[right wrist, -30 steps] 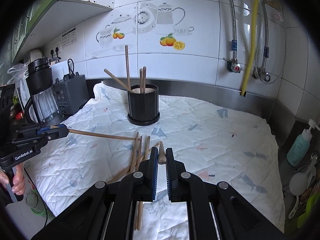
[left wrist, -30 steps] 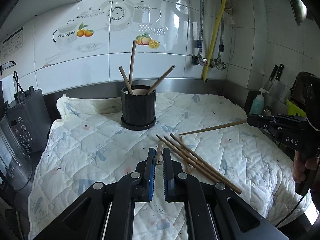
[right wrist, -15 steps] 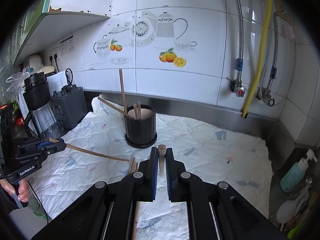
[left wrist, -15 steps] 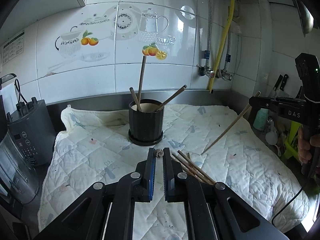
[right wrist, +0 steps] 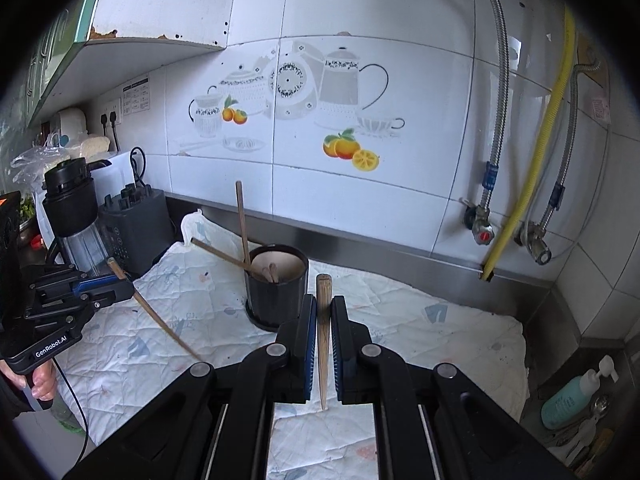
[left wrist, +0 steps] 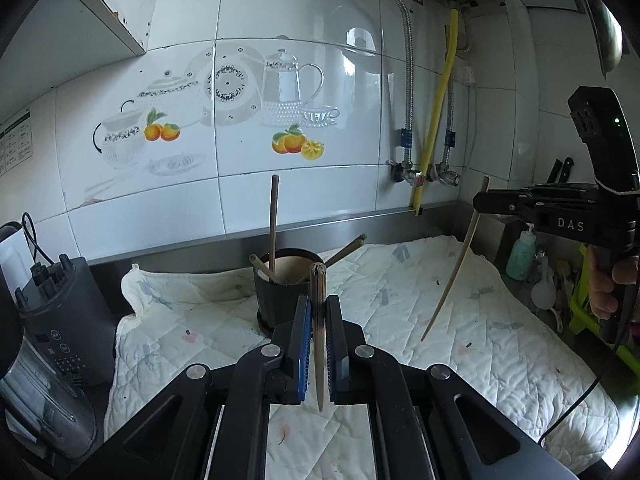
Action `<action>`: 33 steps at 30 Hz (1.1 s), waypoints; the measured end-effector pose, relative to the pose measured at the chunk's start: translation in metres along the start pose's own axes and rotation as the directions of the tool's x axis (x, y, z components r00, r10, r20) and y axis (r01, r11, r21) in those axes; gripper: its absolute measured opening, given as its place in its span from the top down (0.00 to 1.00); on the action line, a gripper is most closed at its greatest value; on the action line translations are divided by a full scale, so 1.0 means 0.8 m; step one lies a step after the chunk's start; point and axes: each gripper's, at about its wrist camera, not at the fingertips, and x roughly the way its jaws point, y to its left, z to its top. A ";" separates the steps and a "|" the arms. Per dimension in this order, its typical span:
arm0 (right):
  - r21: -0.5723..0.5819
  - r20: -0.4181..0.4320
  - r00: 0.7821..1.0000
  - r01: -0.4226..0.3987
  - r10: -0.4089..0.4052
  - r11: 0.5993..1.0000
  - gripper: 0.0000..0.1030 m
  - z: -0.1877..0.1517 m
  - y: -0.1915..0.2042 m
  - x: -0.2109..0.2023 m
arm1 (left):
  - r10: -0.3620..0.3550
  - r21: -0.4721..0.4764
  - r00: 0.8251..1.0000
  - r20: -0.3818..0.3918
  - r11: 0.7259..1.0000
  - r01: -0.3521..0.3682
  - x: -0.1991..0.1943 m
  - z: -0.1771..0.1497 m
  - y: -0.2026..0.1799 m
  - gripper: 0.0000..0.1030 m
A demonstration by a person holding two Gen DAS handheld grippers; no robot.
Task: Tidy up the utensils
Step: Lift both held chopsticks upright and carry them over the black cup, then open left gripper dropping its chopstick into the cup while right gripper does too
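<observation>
A black utensil holder stands on the quilted cloth with three chopsticks in it. My left gripper is shut on a dark-tipped chopstick, held upright, thick end up, in front of the holder. It also shows in the right wrist view, at the left. My right gripper is shut on a light wooden chopstick, also upright. It also shows in the left wrist view, at the right, above the cloth with its chopstick hanging down. The loose chopsticks on the cloth are out of view.
A quilted white cloth covers the counter. A blender and a dark appliance stand at the left. Pipes and valves run down the tiled wall. A soap bottle and knives sit at the right.
Both grippers have lifted and tilted up, each with its chopstick swung from slanting to near upright. The pile of loose chopsticks has dropped out of view.
</observation>
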 end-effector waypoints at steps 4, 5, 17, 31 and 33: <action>0.008 0.017 1.000 -0.009 0.009 1.000 0.91 0.014 -0.003 0.003 | -0.004 0.010 1.000 0.020 1.000 0.004 0.005 0.024 -0.003 0.94; 0.011 0.021 1.000 -0.011 0.011 1.000 0.91 0.017 -0.004 0.004 | -0.006 0.013 1.000 0.025 1.000 0.005 0.006 0.030 -0.004 0.94; 0.054 0.075 0.996 -0.044 0.040 0.998 0.91 0.058 -0.019 0.034 | 0.012 0.049 0.989 0.144 0.999 -0.019 0.033 0.139 -0.007 0.94; 0.060 0.162 0.984 -0.089 0.079 0.994 0.91 0.111 -0.024 0.070 | 0.084 0.017 0.982 0.169 0.996 -0.088 0.122 0.198 0.034 0.94; 0.068 0.176 0.980 -0.104 0.091 0.992 0.91 0.114 -0.024 0.076 | 0.086 0.010 0.987 0.137 0.996 -0.088 0.137 0.186 0.039 0.94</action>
